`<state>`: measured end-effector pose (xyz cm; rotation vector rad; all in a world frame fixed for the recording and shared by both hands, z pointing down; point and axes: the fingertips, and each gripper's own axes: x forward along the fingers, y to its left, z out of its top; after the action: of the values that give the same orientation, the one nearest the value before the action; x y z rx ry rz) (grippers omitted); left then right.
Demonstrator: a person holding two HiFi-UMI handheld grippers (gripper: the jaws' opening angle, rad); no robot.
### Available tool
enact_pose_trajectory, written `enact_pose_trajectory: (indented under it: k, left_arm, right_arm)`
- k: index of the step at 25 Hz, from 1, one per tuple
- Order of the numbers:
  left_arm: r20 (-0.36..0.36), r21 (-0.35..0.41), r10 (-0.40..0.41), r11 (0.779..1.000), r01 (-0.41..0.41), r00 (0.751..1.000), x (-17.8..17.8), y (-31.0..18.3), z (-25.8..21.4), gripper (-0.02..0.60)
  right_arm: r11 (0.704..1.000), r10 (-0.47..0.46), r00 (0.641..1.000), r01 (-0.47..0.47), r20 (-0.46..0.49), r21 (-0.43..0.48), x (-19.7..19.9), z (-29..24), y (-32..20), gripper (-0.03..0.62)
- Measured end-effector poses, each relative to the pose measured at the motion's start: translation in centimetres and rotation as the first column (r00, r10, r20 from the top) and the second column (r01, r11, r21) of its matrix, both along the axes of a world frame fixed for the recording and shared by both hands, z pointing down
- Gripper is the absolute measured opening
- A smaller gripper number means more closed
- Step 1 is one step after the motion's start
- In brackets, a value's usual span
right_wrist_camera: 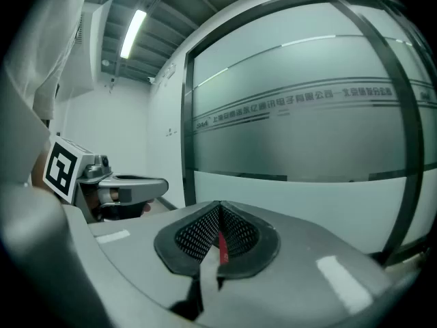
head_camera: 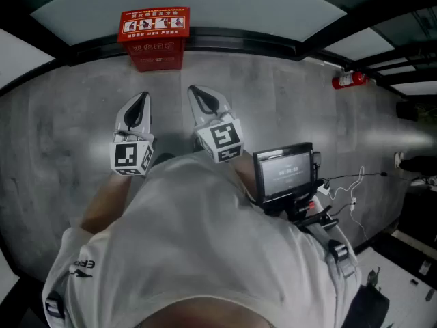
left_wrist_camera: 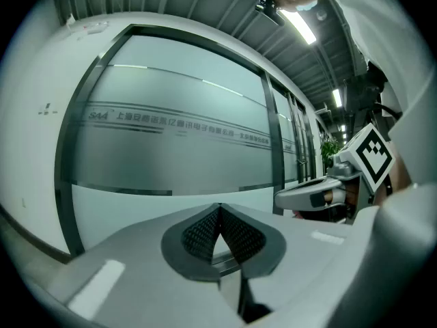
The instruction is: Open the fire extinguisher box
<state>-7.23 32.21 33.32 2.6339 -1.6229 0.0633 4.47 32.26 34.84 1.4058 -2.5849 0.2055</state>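
Note:
The red fire extinguisher box [head_camera: 153, 36] stands on the grey floor against the frosted glass wall [left_wrist_camera: 177, 135], its lid down and white pictograms on top. My left gripper [head_camera: 141, 100] and right gripper [head_camera: 197, 91] are held side by side in the air, well short of the box, both pointing toward it. Both are shut with nothing between the jaws. In the left gripper view the pads [left_wrist_camera: 205, 234] meet at the tip, with the right gripper [left_wrist_camera: 311, 195] at the right. In the right gripper view a red sliver [right_wrist_camera: 220, 248] shows through the slit behind the closed pads [right_wrist_camera: 198, 234].
A red fire extinguisher [head_camera: 349, 80] lies on the floor at the far right by the wall. A small screen device [head_camera: 283, 173] with cables hangs at the person's right side. Dark metal frames [right_wrist_camera: 188, 135] divide the glass panels. Bare concrete floor [head_camera: 287, 108] spreads between me and the box.

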Motion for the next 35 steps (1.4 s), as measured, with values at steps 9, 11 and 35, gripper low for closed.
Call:
enact_pose_trajectory:
  k: [9, 11, 35]
  left_arm:
    - [0.068, -0.053, -0.108, 0.992, 0.112, 0.992, 1.8, -10.5, 0.8, 0.003]
    - [0.083, -0.060, -0.138, 0.988, 0.143, 0.987, 1.6, -12.3, 1.2, 0.003]
    - [0.264, -0.147, -0.062, 0.984, 0.104, 0.962, -9.2, -37.6, 8.1, 0.003]
  right_arm:
    - [0.996, -0.075, 0.997, 0.076, 0.013, -0.040, 3.5, 0.9, -10.2, 0.012]
    - [0.995, -0.091, 0.995, 0.092, 0.029, -0.047, 3.8, 0.9, -12.2, 0.012]
    - [0.986, -0.044, 0.991, 0.023, -0.124, -0.163, -0.3, 7.1, -35.9, 0.012]
